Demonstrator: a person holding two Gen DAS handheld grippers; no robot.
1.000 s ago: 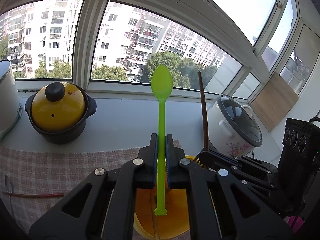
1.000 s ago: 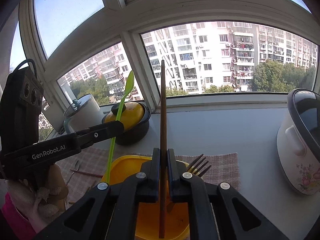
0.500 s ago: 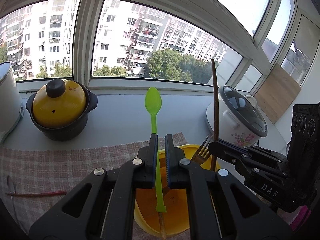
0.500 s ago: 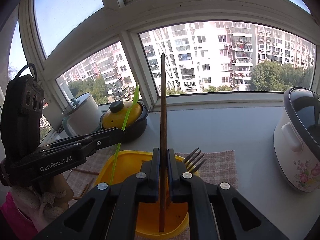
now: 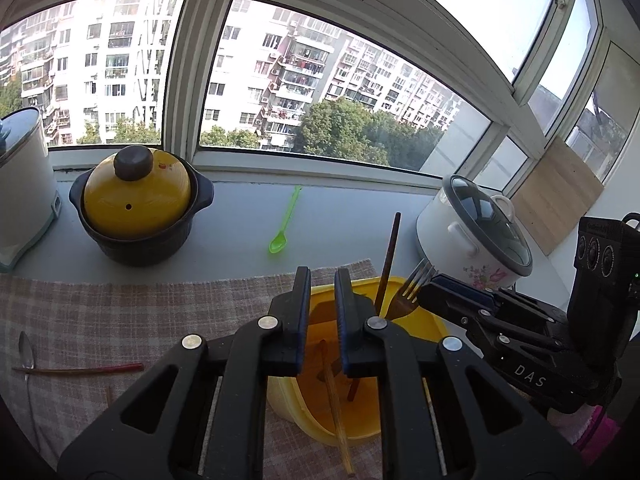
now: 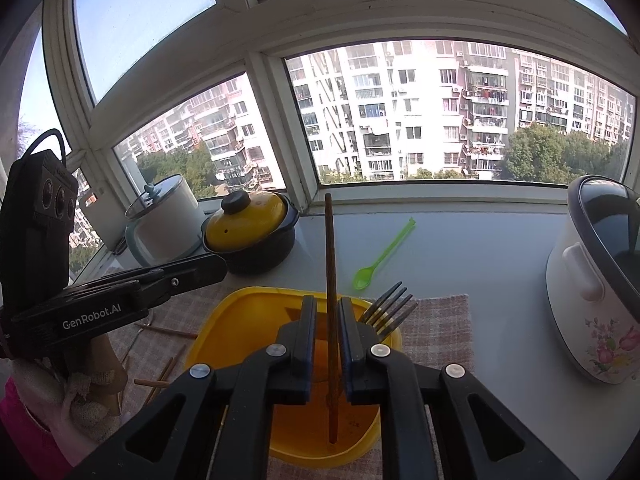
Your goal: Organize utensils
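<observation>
On the sill, green spoon (image 5: 285, 225) now lies dropped; left jaws empty.

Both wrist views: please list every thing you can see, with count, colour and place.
yellow tub: 1, yellow, on the checked cloth.
brown chopstick: 1, brown, upright in the tub, between the right fingers.
fork: 1, dark, leaning in the tub.
green spoon: 1, green, on the sill.
clay pot: 1, black with yellow lid, on the sill.
rice cooker: 1, white, floral, at the right.
white pot: 1, at the left.
checked cloth: 1.
metal spoon: 1, on the cloth.
left gripper: open, empty.
right gripper: open.
</observation>
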